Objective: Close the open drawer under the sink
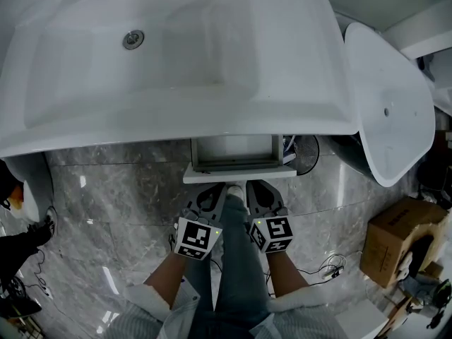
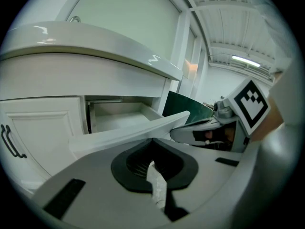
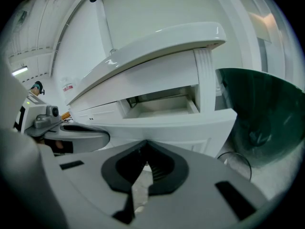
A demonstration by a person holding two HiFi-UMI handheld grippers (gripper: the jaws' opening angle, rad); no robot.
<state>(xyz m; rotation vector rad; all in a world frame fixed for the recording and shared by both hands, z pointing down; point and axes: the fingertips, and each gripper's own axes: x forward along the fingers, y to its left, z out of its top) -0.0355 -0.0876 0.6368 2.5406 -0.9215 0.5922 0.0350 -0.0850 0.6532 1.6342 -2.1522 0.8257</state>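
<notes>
In the head view, the drawer (image 1: 236, 162) is being shown open under the sink (image 1: 176, 129), with the left gripper (image 1: 217, 189) and right gripper (image 1: 256, 188) being held just before it. In the left gripper view, the fingers (image 2: 143, 163) are being held together, empty. In the right gripper view, the fingers (image 3: 164, 168) are likewise being held together and empty, near the drawer front.

You stand on a grey, veined marble floor (image 1: 106, 217) with cables (image 1: 332, 265) trailing across it. To your right sit an oval tub (image 1: 388, 97), white inside, and a cardboard box (image 1: 395, 235). A white wall (image 2: 128, 27) rises toward a ceiling strip light (image 2: 245, 60).
</notes>
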